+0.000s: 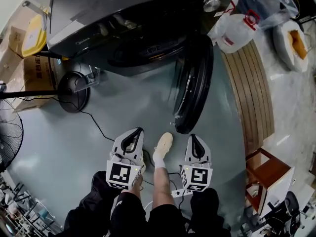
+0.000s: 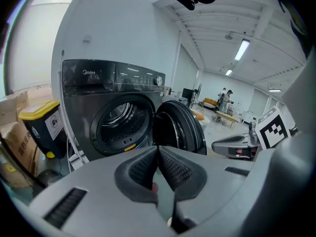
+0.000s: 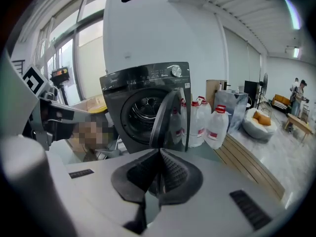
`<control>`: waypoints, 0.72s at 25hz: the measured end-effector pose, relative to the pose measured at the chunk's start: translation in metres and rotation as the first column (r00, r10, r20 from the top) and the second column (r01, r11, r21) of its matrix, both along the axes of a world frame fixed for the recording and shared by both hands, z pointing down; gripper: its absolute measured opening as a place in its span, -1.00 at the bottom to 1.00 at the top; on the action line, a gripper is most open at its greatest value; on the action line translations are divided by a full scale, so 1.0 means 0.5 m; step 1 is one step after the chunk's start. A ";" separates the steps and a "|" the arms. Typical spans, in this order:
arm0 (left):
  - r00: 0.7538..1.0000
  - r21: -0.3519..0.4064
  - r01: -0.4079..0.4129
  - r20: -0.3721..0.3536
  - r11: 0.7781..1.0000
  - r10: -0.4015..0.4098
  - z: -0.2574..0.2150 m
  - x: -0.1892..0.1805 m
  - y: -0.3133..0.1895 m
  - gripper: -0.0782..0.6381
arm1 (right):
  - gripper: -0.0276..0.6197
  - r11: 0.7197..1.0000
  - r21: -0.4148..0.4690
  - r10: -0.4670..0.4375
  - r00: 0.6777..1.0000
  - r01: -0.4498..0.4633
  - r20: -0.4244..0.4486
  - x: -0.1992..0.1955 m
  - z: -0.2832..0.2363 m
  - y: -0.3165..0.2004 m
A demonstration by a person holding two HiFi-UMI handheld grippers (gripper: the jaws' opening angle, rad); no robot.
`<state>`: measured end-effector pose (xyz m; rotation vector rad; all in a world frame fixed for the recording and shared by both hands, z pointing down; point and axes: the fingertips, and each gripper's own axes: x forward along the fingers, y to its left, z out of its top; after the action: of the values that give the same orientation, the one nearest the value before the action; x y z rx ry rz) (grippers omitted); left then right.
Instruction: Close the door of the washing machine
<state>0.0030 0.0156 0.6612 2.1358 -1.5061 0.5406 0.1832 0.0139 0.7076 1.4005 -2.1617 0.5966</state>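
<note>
I'm on the approach: left gripper (image 1: 135, 135) and right gripper (image 1: 194, 140), jaws pressed together and empty, hang short of the open washing machine door (image 1: 193, 83). Next, I'd push it shut.

left tool (image 2: 158, 148) jaws together, dark washing machine (image 2: 81, 90) ahead, its door (image 2: 181, 127) swung open

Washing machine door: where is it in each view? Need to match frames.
Head view: door right of centre, open, seen edge-on, right of the drum opening.
Left gripper view: door near centre, open, just right of the drum opening.
Right gripper view: door centre, edge-on, across the drum opening's right side.
Shared landmark: silver dial, above the door in all three.
</note>
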 end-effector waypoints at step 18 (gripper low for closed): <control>0.998 -0.104 0.061 0.016 0.993 -0.059 0.087 -0.002 0.001 -0.70 | -0.65 0.989 -0.108 -0.094 0.995 0.097 0.038 -0.011 0.092 -0.020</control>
<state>0.0018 0.0163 0.7044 2.0045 -1.5096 0.5996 0.1779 0.0039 0.7538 1.2303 -2.1729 0.6956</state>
